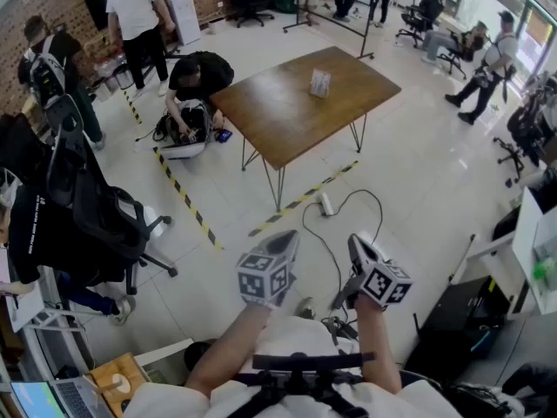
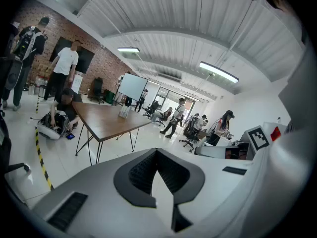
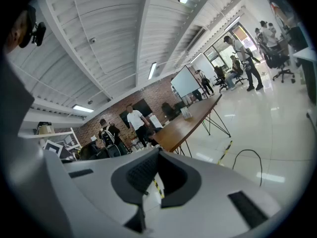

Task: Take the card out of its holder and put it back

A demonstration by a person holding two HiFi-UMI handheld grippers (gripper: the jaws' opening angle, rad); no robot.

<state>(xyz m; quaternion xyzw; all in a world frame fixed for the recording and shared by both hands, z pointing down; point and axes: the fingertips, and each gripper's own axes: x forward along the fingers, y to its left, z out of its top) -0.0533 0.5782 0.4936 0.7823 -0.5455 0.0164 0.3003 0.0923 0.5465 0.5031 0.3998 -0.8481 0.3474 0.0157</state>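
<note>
The card holder [image 1: 320, 83], a small clear stand with a card in it, sits upright on the brown wooden table [image 1: 287, 120] far ahead of me. It is also small in the left gripper view [image 2: 124, 112] and in the right gripper view [image 3: 185, 113]. My left gripper [image 1: 290, 240] and right gripper [image 1: 355, 244] are held side by side close to my body, well short of the table. The left gripper's jaws [image 2: 157, 151] meet at the tips with nothing between them. The right gripper's jaws [image 3: 158, 151] also meet, empty.
Yellow-black floor tape [image 1: 187, 200] and a power strip with a cable [image 1: 327, 204] lie between me and the table. A person [image 1: 196, 81] crouches at the table's left end. A black office chair [image 1: 100, 212] stands on the left, desks on the right. Other people stand around the room.
</note>
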